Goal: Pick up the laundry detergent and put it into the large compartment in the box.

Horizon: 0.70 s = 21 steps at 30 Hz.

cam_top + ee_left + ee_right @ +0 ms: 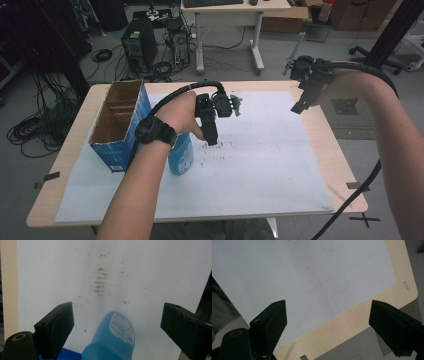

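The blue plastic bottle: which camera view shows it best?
The left gripper view: the blue plastic bottle sits close up between the open jaws, label visible. The high view shows its lower part under the forearm. The right gripper view looks at the white sheet.

Blue bottle (pixel 181 156): upper part hidden behind left hand (pixel 182 114) in high view; bottom cut off by lower edge in left gripper view, label print too blurred to read. Blue carton (pixel 119 126): print too small to read. Right gripper (pixel 299 106): jaw gap too small to judge in high view.
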### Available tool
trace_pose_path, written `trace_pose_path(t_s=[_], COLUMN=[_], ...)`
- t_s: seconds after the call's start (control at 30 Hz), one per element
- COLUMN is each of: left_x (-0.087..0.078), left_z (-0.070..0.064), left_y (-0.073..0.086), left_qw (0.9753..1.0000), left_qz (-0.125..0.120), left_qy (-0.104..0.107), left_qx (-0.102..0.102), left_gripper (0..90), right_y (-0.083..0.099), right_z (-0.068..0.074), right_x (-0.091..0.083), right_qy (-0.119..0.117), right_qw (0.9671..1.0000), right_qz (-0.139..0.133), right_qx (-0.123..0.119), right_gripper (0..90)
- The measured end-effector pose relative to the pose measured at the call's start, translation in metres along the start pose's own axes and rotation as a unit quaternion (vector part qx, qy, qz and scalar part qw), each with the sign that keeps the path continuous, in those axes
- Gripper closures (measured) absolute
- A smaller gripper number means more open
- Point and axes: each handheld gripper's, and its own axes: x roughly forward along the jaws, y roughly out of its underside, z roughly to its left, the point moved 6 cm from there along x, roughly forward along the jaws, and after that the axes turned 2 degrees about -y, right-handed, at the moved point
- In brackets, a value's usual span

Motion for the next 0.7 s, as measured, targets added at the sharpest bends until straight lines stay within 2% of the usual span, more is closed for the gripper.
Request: trace_pose_path(t_s=[0.43, 0.7], left_x=[-0.007, -0.012], left_z=[0.000, 0.004], left_y=[0.002, 0.001], left_qw=[0.9999, 0.9987], left_qz=[0.003, 0.001], left_qy=[-0.009, -0.017], left_qx=[-0.013, -0.048], left_gripper=[12.0, 9.9], right_y=[0.000, 0.002], right_z=[0.002, 0.001], right_x=[0.001, 0.000], right_qy=[-0.001, 0.000], right_qw=[1.0000, 1.0000], right_qz=[0.001, -0.001], right_qx=[-0.003, -0.003], right_gripper=[14.7, 14.7])
